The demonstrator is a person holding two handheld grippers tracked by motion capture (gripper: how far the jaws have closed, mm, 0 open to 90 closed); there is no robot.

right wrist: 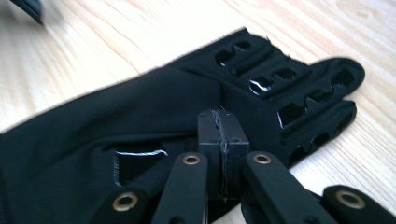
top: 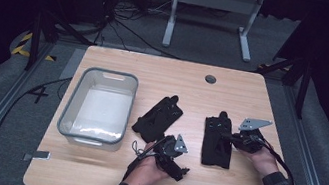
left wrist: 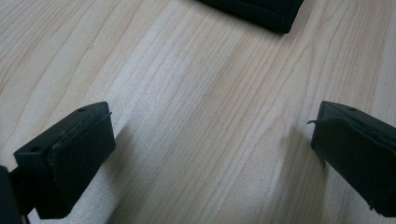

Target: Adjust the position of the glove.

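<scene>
Right gripper (right wrist: pixel 219 140) at the right glove (top: pixel 216 141), jaws pressed together.
They sit on its fabric; whether a fold is pinched, I cannot tell. Left gripper (left wrist: pixel 210 154) hovers open over bare worktop (top: pixel 233 91); left glove (top: pixel 158 117) lies beside the bin (top: pixel 98 105). Best pinch one layer, lift straight.

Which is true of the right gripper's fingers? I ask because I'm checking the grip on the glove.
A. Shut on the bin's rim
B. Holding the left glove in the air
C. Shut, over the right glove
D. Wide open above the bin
C: in the right gripper view the fingers meet pad to pad over the right glove, which lies flat on the table; whether they pinch fabric cannot be told.
</scene>
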